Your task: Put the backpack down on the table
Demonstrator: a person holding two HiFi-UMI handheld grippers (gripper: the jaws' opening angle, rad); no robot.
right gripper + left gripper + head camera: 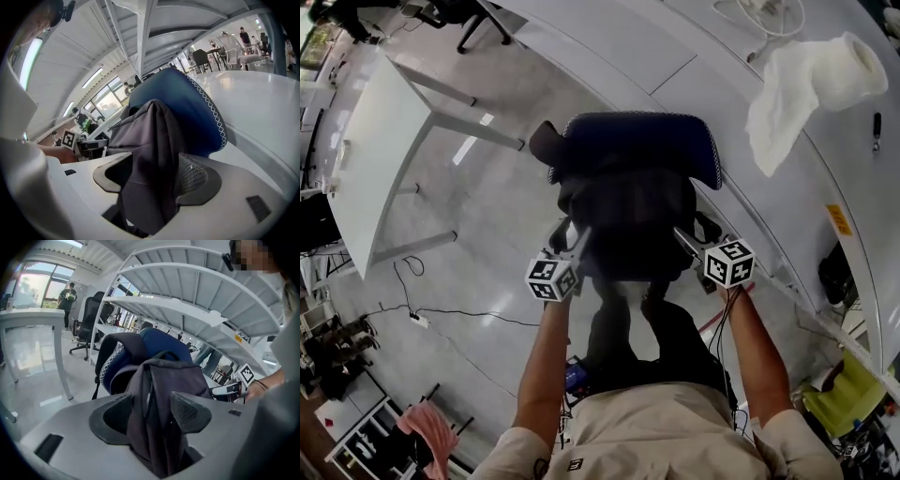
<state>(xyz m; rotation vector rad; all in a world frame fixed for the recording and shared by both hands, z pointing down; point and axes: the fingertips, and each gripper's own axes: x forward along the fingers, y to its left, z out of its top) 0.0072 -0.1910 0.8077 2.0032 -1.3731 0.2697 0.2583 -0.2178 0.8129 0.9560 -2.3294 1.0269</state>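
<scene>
A dark backpack (628,197) with a blue padded back panel (637,141) is in front of me, by the edge of the curved grey table (787,216). I cannot tell what it rests on. My left gripper (579,239) is at its left side and my right gripper (680,239) at its right side. In the left gripper view, dark backpack fabric (159,380) lies loosely between the wide-open jaws of the left gripper (150,411). In the right gripper view, a fold of the backpack (154,136) hangs between the spread jaws of the right gripper (154,176), with the blue panel (187,103) behind it.
A crumpled white cloth (811,89) lies on the grey table at the upper right. A white table (375,150) stands on the shiny floor to the left, with cables (417,319) beside it. A pink cloth (431,427) lies at the lower left and a green object (844,394) at the lower right.
</scene>
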